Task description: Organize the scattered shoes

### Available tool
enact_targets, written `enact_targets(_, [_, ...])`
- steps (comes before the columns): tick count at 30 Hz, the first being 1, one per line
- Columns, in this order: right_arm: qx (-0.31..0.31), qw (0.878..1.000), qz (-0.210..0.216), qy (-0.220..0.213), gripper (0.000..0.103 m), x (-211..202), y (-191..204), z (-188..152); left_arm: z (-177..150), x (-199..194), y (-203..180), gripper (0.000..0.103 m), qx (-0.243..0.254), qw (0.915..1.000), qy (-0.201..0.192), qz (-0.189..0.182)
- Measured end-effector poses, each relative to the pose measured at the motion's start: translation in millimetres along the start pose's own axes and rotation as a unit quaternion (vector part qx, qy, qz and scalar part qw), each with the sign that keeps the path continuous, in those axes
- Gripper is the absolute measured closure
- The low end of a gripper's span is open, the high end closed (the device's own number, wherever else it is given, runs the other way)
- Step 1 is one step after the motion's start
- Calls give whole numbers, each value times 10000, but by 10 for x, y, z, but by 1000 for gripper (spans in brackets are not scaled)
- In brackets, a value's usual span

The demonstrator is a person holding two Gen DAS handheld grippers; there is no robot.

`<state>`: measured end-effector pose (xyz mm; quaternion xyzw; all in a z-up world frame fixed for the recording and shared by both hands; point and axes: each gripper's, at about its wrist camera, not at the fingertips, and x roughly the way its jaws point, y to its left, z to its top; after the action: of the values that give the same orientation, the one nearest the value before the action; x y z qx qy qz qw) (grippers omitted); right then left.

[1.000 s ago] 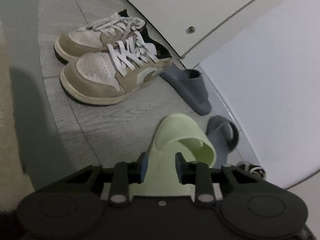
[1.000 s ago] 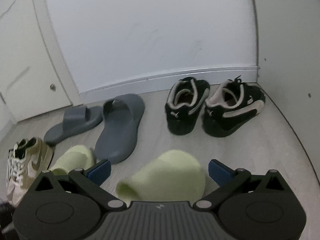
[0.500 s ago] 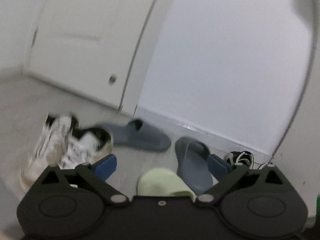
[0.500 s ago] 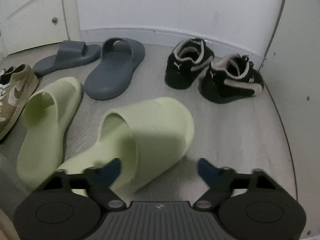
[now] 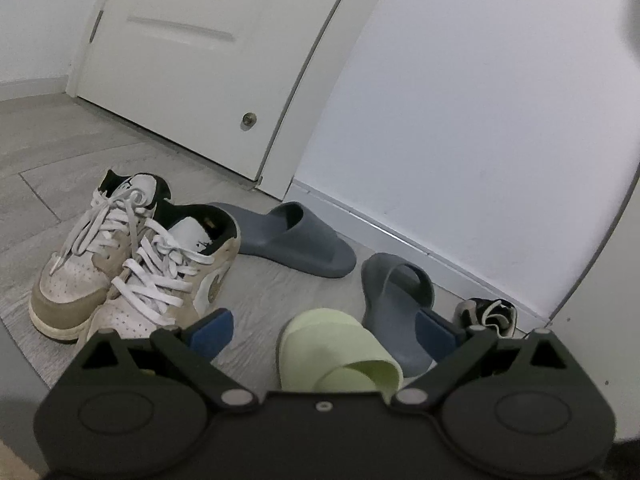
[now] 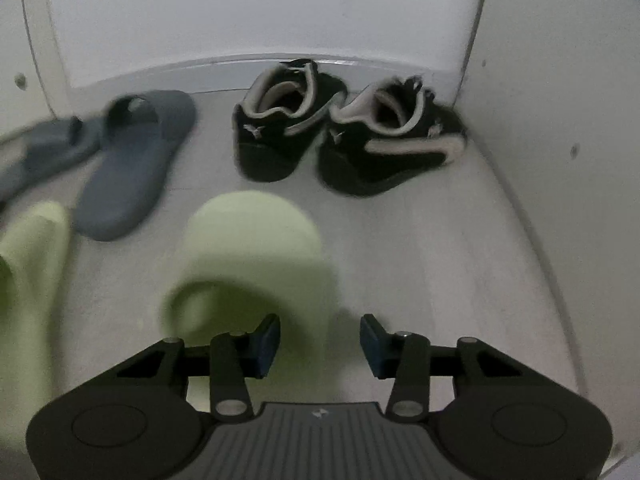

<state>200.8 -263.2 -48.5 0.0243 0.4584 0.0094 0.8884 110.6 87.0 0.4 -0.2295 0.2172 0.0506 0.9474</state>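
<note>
My left gripper stands wide open above a pale green slide that lies on the floor, touching neither pad. In the right wrist view a second pale green slide lies toe away from me. My right gripper is closing over the right side of its strap. The left pad is inside the strap opening and the right pad outside, with a gap still showing. The first green slide shows at the left edge.
Tan and white laced sneakers sit at the left near a white door. Two grey slides lie by the baseboard. A black sneaker pair stands in the corner by the right wall.
My left gripper let go of the green slide, opened wide, rose and rolled level. My right gripper sank toward the second green slide and its jaws narrowed around the strap's side.
</note>
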Motion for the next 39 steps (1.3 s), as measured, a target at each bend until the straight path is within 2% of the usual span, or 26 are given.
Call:
enact_targets(2, [-410,9989,207,82,33,-139,172,-115,1,-17,4,4,-19,10000,0,-2])
enact_targets(3, [-768,9967,213,124,31,-182,302,-186,0,-24,2,4,-17,10000,-6,-2])
enact_targets(5, [-1791,9836,-50,200,30,-174,633,-364,-3,-40,-2,4,-2,10000,-8,-5])
enact_targets(7, [-2348,9708,-382,310,32,-76,793,-444,-5,-41,-5,4,15,10000,-8,-2])
enact_targets(9, [-2480,9670,-441,395,33,-8,832,-459,-3,-42,-1,4,7,10000,-22,-12])
enact_targets(11, [-2336,9705,-367,479,44,11,790,-431,1,-36,7,4,15,10000,-23,-26])
enact_targets(15, [-2122,9749,-352,576,44,35,643,-402,0,-35,7,4,43,10000,-32,-44])
enact_targets(17, [-2200,9718,-608,586,45,54,617,-409,-1,-39,8,4,42,10000,-37,-47])
enact_targets(18, [-2218,9692,-893,585,45,68,586,-411,-2,-39,10,4,34,10000,-38,-46])
enact_targets(22, [-1775,9669,-1746,548,45,146,350,-349,-4,-26,6,4,38,10000,-20,-41])
enact_targets(24, [-1266,9757,-1776,222,44,53,195,-271,-8,-17,-9,4,84,9999,-11,-58])
enact_targets(25, [-902,9829,-1607,-22,44,-28,112,-224,-12,-13,-23,4,123,9999,-4,-62])
enact_targets(27, [-66,9956,-748,-569,43,-215,-6,-169,-22,2,-62,4,227,9997,25,-56])
enact_targets(29, [622,9943,-61,-868,41,-278,-75,-157,-41,23,-117,4,393,9992,74,-17])
enact_targets(30, [1016,9895,332,-974,39,-270,-92,-147,-50,31,-141,4,466,9989,92,0])
enact_targets(31, [1157,9870,418,-1038,36,-229,-53,-138,-57,33,-158,4,516,9986,100,8])
enact_targets(34, [1008,9881,14,-1164,30,-72,140,-110,-82,45,-209,3,672,9977,128,19])
enact_targets(39, [1387,9821,-154,-1262,29,231,277,-89,-107,73,-186,3,639,9977,227,61])
